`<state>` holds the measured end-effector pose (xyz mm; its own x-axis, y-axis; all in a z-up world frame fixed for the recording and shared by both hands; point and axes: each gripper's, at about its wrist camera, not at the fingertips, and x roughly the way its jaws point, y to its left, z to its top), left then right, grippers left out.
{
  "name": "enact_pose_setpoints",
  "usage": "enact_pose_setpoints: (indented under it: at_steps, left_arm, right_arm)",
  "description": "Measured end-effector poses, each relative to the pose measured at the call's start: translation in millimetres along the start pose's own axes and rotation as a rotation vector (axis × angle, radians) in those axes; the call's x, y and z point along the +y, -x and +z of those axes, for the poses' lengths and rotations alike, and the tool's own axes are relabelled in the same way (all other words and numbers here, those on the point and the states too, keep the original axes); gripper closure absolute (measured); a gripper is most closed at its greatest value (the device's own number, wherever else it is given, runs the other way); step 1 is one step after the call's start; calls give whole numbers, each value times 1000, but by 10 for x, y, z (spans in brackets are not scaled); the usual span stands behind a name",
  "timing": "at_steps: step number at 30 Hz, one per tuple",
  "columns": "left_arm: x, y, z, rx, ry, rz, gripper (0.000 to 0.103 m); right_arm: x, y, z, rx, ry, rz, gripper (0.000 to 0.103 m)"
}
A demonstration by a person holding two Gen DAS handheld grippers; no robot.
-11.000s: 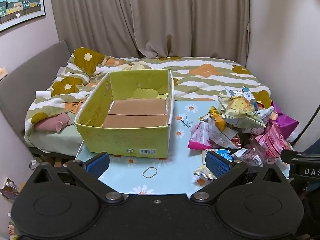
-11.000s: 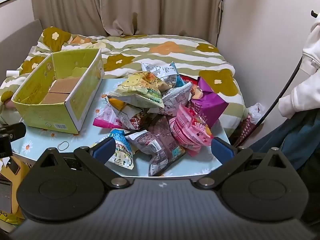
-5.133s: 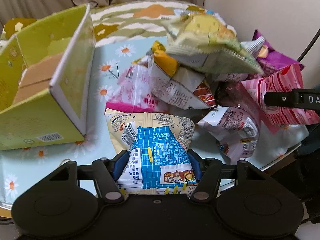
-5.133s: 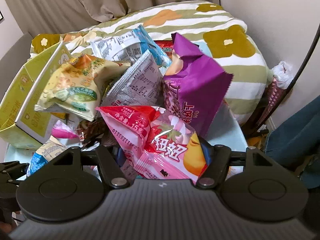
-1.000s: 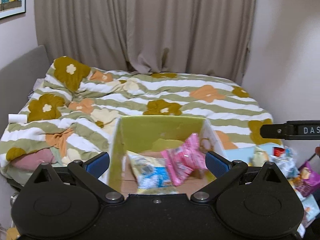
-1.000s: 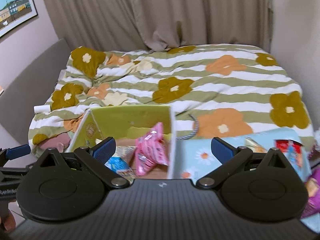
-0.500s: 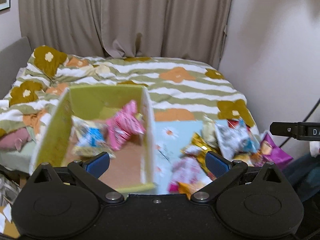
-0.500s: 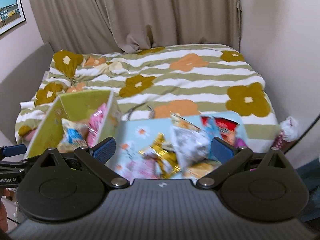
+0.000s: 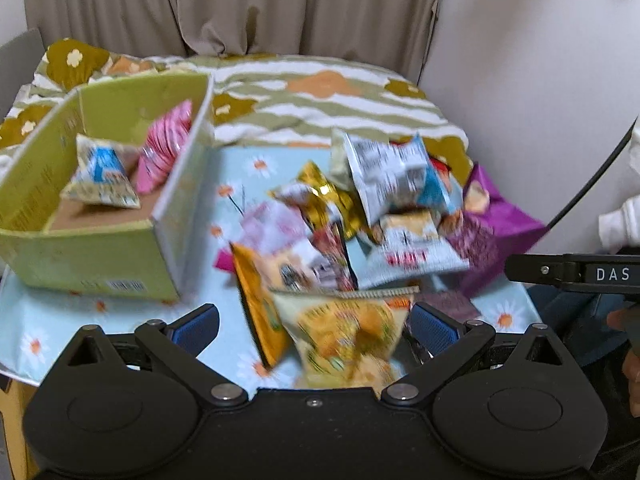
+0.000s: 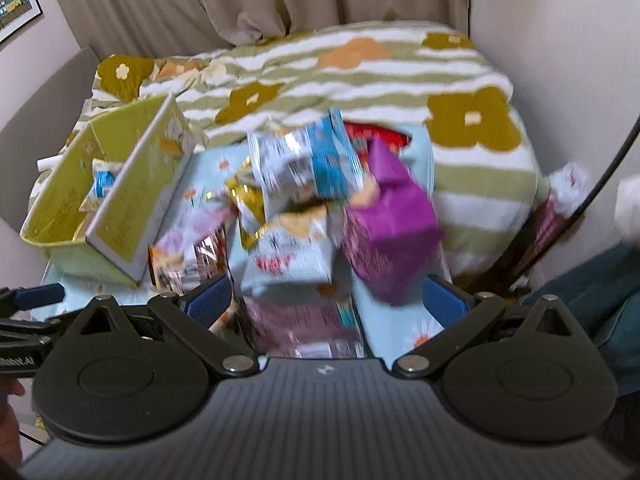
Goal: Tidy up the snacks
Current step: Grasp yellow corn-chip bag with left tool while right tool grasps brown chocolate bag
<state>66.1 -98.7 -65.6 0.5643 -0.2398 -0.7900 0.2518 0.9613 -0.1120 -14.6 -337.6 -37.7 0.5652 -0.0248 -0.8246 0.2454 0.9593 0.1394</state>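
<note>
A yellow-green cardboard box stands at the table's left and holds a blue-and-white snack bag and a pink snack bag. It also shows in the right wrist view. A pile of snack bags lies on the table to its right. My left gripper is open low over the pile, with a yellow bag between its fingers. My right gripper is open over the pile's near side, by a purple bag and a pale blue bag.
The table has a light blue daisy cloth. A bed with a striped flower duvet lies behind it, curtains beyond. A wall and a black cable are at the right. The right gripper's arm shows in the left view.
Both grippers have swung right from the box and dropped toward the snack pile. Both stay open. The images are motion-blurred.
</note>
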Motion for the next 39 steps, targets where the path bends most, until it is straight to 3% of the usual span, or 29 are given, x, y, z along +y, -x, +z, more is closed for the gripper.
enact_pose_setpoints:
  at_steps: [11,16,20,21,26,39]
  left_arm:
    - [-300,-491,-248,45,-41,36,3]
    - [-327,-726,-308,78,-43,46,11]
    - [-317,-860,-342,108,-40,50,23]
    - [-309,-875,-350,112,-36,46,29]
    - [-315,-898,-340,111,-43,51,35]
    - [-298,-808,-318,93,-67,53,37]
  right_arm:
    - [-198,-465,-231,83,-26,83,0]
    - [-199,-673,-289,120,-26,109,0]
    - [-215,-825,-307,149,-30,142,0]
    - [-215,-855,-311,157,-37,153,0]
    - [-224,-983,-347,192,-64,192,0]
    - [-221,-1090,-410,207,-69,185,0]
